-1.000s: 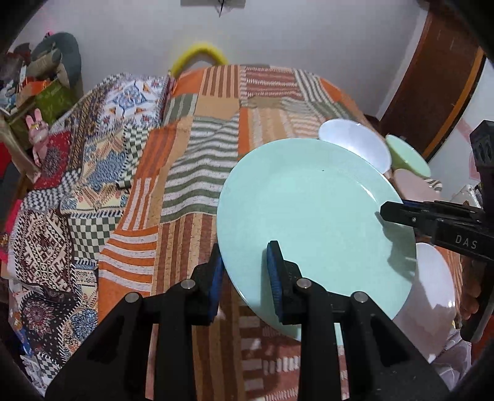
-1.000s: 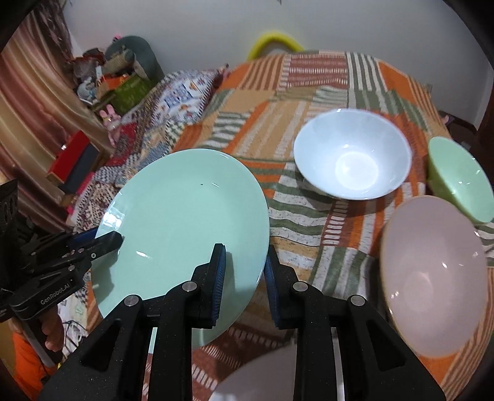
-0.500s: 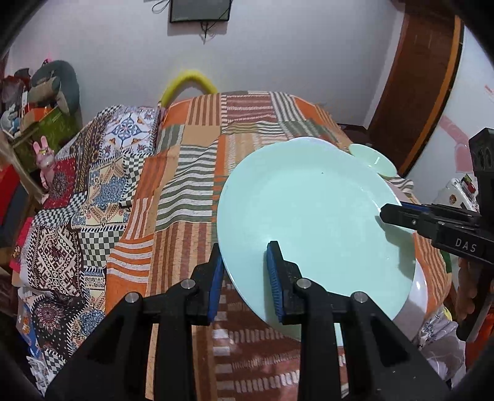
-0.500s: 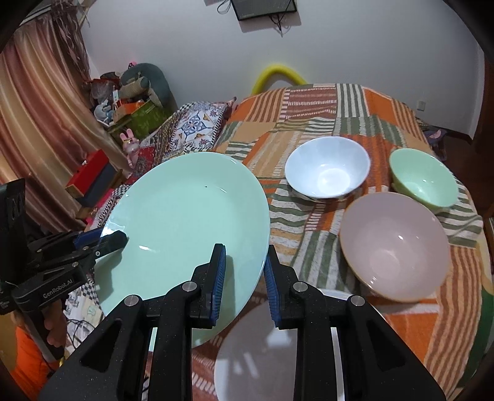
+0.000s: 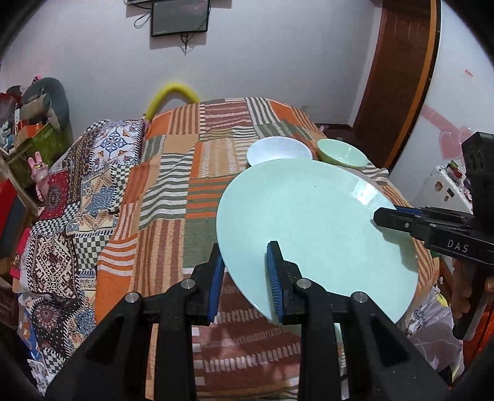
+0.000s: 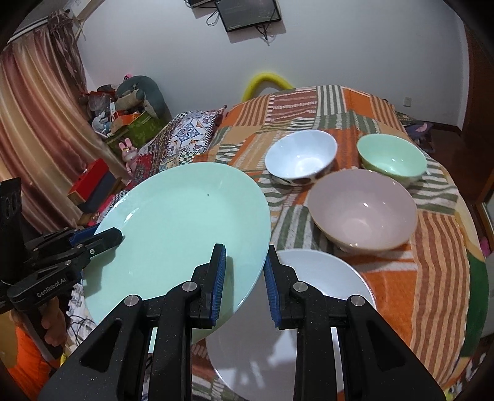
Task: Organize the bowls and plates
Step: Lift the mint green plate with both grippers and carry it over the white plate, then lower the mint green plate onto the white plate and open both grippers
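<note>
Across the middle of both wrist views a large mint-green plate (image 5: 315, 228) is held in the air above the patchwork bedspread (image 5: 173, 191), tilted, with one gripper on each side of it. At the lower centre of the left wrist view, the left gripper (image 5: 245, 274) straddles the plate's near-left rim, one blue-padded finger under the edge and the other on the upper face, clamped on it. At the right edge of that view the right gripper (image 5: 383, 216) reaches in and pinches the opposite rim.

Seen from the right wrist view, the right gripper (image 6: 244, 271) has the plate's right rim between its fingers, though a gap shows beside the right pad; the left gripper (image 6: 108, 236) bites the far-left rim at the left of the frame.

Below the held plate, at lower centre of the right wrist view, a white plate (image 6: 308, 314) lies flat on the bedspread. Beyond it sits a pink bowl (image 6: 362, 212), near the white plate's far edge. Farther up the frame stand a white bowl (image 6: 301, 159) and, to its right, a green bowl (image 6: 390, 159), apart from each other.

A dark screen (image 6: 250, 12) hangs on the wall at the top of the frame.
</note>
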The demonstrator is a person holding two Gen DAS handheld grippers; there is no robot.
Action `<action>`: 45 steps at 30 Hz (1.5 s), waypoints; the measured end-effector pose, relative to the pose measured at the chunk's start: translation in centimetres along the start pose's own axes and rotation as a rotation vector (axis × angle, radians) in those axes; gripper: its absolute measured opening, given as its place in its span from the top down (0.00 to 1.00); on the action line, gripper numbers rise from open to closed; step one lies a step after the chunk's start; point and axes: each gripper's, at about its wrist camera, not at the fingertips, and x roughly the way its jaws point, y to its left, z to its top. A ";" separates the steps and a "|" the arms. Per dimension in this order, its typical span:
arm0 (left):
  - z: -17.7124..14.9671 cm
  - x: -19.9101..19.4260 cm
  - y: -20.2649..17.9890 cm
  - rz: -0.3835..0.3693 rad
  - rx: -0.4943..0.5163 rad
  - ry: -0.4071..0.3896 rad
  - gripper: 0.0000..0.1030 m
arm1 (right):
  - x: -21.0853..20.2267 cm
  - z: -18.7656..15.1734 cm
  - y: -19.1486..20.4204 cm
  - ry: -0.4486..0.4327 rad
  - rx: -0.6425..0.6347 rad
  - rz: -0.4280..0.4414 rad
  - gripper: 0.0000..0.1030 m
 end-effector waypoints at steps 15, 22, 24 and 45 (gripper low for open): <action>-1.6 0.8 -3.6 -0.071 0.047 0.044 0.73 | -2.5 -3.0 -2.3 -0.005 0.057 -0.039 0.78; -2.0 2.2 -4.8 -0.099 0.062 0.081 0.73 | -2.9 -4.1 -3.6 0.009 0.084 -0.054 0.78; -2.1 2.6 -5.2 -0.106 0.069 0.090 0.73 | -2.9 -4.3 -4.0 0.012 0.092 -0.059 0.78; -3.8 7.9 -7.4 -0.151 0.076 0.265 0.73 | -1.9 -7.6 -6.5 0.092 0.170 -0.090 0.78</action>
